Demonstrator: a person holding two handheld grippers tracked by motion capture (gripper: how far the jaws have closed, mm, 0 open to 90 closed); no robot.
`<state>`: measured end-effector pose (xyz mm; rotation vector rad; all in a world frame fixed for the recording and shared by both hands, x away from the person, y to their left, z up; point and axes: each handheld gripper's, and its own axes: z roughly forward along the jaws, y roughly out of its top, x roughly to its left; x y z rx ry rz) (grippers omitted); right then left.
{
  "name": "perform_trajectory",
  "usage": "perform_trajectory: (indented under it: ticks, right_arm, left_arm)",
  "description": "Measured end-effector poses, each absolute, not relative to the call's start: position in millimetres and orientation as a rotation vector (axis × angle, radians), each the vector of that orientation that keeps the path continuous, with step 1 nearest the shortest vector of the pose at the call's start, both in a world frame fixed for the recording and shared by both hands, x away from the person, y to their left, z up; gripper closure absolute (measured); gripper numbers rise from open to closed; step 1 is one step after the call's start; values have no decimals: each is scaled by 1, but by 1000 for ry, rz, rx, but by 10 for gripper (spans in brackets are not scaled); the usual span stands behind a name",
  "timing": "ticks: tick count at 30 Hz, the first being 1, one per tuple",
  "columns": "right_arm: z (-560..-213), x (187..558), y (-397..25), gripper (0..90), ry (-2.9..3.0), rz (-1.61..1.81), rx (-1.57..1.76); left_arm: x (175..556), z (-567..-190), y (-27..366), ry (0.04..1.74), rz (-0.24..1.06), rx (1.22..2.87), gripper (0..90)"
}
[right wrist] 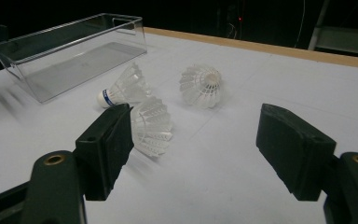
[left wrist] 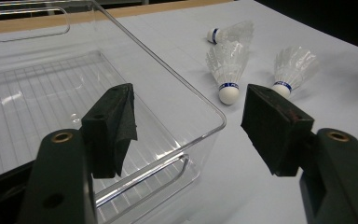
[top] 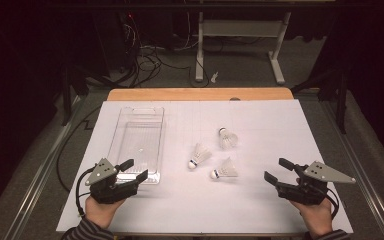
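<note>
At the near left of the table, the left gripper (top: 134,170) was wide open and held nothing, right by the clear box (top: 137,142). The right gripper (top: 277,170) was wide open and empty too. Three shuttlecocks (top: 200,155) lay between them, outside the box.

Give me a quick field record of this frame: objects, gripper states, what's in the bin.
surface: white sheet-covered table
container: clear rectangular plastic bin, nothing seen inside
items: three white feathered shuttlecocks with blue-banded cork tips, lying on the sheet to the right of the bin, outside it: far, middle, near
left gripper: jaws open, holding nothing, at the bin's near end
right gripper: jaws open, holding nothing, right of the shuttlecocks
contact: neither gripper touches a shuttlecock
</note>
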<state>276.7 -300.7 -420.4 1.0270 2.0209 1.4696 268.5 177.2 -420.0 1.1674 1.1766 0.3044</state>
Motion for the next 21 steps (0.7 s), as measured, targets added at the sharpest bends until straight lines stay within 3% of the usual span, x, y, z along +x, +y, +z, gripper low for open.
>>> perform_trajectory:
  ticks: [21]
  right_arm:
    - [-421, 276, -298, 273, 2051, 1472, 1006]
  left_arm:
    - [267, -420, 176, 1174, 318, 1176, 355]
